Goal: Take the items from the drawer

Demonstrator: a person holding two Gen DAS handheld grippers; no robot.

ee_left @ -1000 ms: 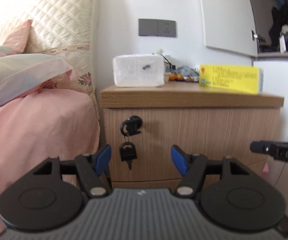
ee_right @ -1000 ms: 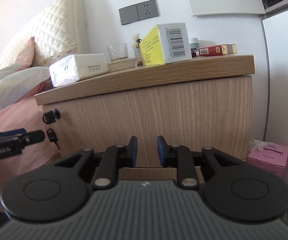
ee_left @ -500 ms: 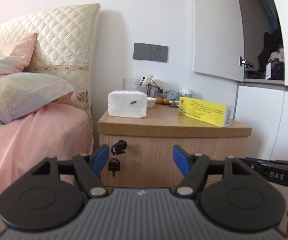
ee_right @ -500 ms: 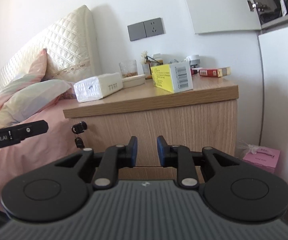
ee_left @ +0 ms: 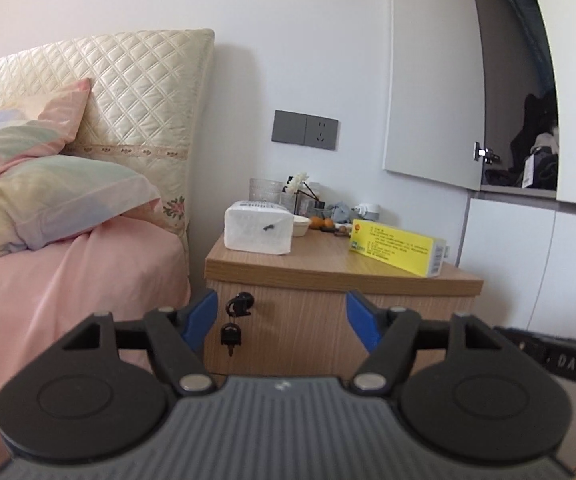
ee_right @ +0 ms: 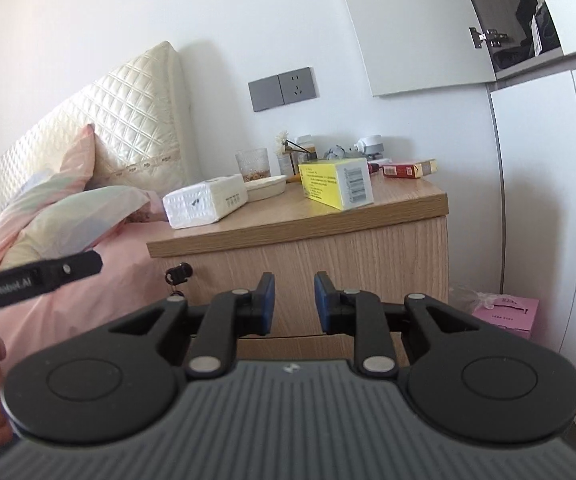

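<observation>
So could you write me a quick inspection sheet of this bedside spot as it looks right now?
Surface: wooden nightstand top, crowded.
Job's things: drawer front shut, key hanging from its lock.
Clutter: tissue pack, yellow box, glass, red packet.
Grippers: left gripper open wide; right gripper open narrowly; both empty, short of the drawer.
Cables: nothing seen.
Surroundings: bed, wall socket, pink box on floor.
</observation>
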